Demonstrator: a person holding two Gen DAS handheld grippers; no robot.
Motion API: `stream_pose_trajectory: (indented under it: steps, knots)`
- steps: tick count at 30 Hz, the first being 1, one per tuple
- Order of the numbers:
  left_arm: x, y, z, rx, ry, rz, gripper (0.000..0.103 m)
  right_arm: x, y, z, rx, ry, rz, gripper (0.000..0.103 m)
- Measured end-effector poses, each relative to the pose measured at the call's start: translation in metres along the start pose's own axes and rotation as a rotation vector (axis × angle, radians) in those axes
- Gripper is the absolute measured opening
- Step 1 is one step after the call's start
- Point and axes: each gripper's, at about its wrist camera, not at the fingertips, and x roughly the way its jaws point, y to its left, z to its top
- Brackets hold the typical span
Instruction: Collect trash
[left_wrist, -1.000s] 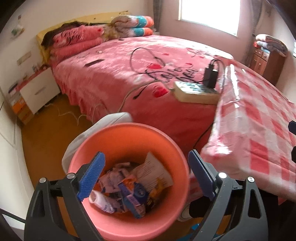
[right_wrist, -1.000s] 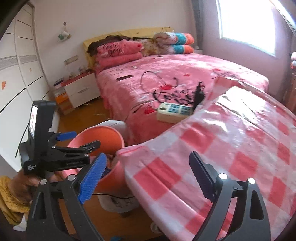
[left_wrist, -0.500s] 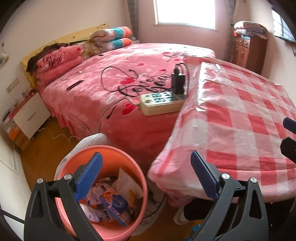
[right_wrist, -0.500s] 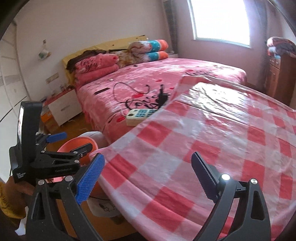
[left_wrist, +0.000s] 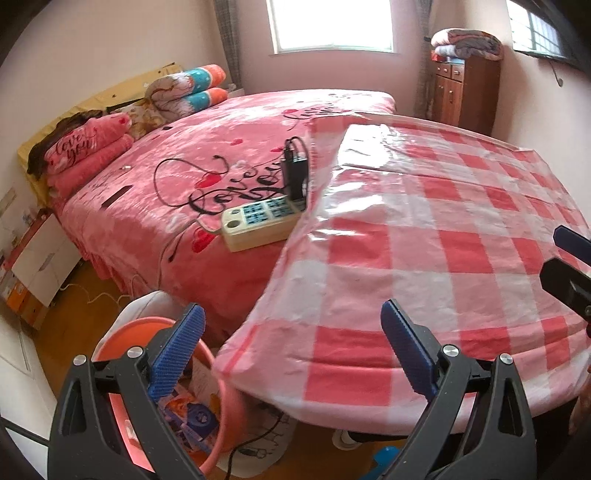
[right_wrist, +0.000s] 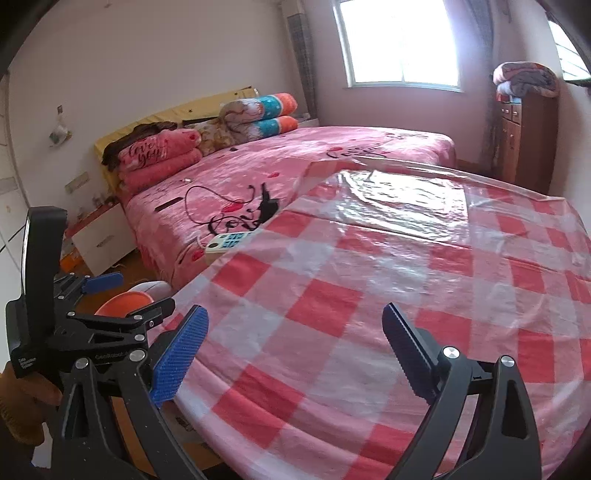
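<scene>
step: both grippers hovering spread, nothing held | left gripper (left_wrist: 290, 349), right gripper (right_wrist: 293, 349) over checked table (right_wrist: 369, 295) | trash lying in orange bin (left_wrist: 221, 387) | next: probably seeking remaining litter; none showing

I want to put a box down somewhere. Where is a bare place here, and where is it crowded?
The checked tablecloth is bare across its whole top. The bed is free between the folded pink blankets and the power strip. It is crowded by the table's left edge: the strip, its black charger and, below, the orange bin with trash.
</scene>
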Motion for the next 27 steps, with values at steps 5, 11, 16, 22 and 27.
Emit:
stream_pose_trajectory:
  steps: [5, 11, 16, 22, 27]
  knots:
    - [-0.001, -0.018, 0.004, 0.035, -0.003, -0.007, 0.097, -0.004, -0.015, -0.002, 0.014, -0.013, -0.024, 0.094]
    - [0.000, -0.035, 0.008, 0.059, -0.005, -0.023, 0.097, -0.010, -0.036, -0.007, 0.054, -0.026, -0.048, 0.094]
    - [-0.001, -0.051, 0.011, 0.083, -0.010, -0.038, 0.097, -0.013, -0.052, -0.010, 0.087, -0.036, -0.065, 0.094]
    - [-0.002, -0.074, 0.016, 0.118, -0.020, -0.051, 0.097, -0.020, -0.072, -0.012, 0.123, -0.053, -0.088, 0.094]
    - [-0.001, -0.091, 0.018, 0.143, -0.020, -0.064, 0.097, -0.027, -0.089, -0.014, 0.157, -0.066, -0.111, 0.094]
